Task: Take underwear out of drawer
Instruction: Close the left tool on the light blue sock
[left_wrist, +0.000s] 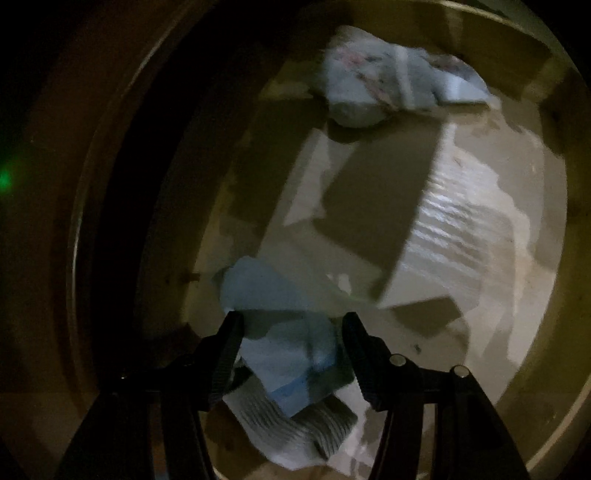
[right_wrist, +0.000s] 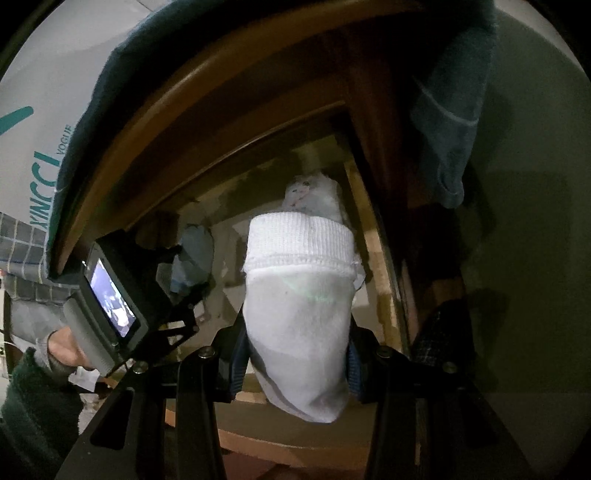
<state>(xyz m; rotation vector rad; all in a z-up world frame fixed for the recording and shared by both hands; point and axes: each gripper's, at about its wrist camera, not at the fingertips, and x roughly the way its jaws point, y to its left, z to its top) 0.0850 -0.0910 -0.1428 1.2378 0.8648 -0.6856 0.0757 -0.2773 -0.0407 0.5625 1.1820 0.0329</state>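
Note:
In the left wrist view, my left gripper (left_wrist: 291, 321) points down into the open drawer (left_wrist: 110, 221). Its jaws are closed on a crumpled light blue piece of underwear (left_wrist: 280, 332), which fills the gap between the fingers, with a grey-white ribbed band (left_wrist: 295, 424) hanging below. A floral white piece of underwear (left_wrist: 399, 81) lies at the drawer's far end. In the right wrist view, my right gripper (right_wrist: 297, 332) is shut on a white garment with a ribbed band (right_wrist: 299, 314) over the drawer. The same light blue underwear (right_wrist: 192, 254) shows at the left unit's tips.
Pale lining paper (left_wrist: 461, 221) and a brown cardboard sheet (left_wrist: 376, 192) cover the drawer floor. A wooden drawer front (right_wrist: 184, 110) arches above. A blue towel (right_wrist: 450, 122) hangs at the right. A hand (right_wrist: 62, 350) holds the left unit, whose screen (right_wrist: 110, 295) glows.

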